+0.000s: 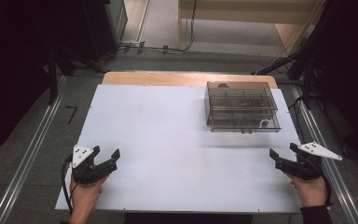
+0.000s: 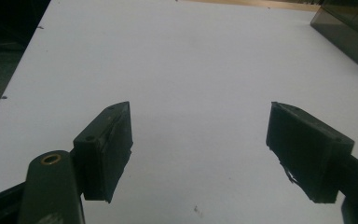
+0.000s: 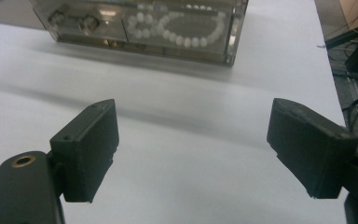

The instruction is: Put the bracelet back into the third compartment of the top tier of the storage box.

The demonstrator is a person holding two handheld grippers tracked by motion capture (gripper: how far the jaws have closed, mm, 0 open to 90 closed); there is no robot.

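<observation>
Right gripper point(image 1: 282, 152), jaws spread wide and holding nothing, hovers at the near right edge of the white table point(image 1: 168, 140); the clear drawer box point(image 1: 241, 113) lies beyond it, toward the far right, well apart. Its long axis runs left to right, drawer front facing the near side. This hand is by far the nearer one. Left gripper point(image 1: 106, 152), likewise spread and empty, sits at the near left. Through the box's smoky walls show small compartments, and a white bead bracelet point(image 3: 182, 28) lies in the front drawer.
</observation>
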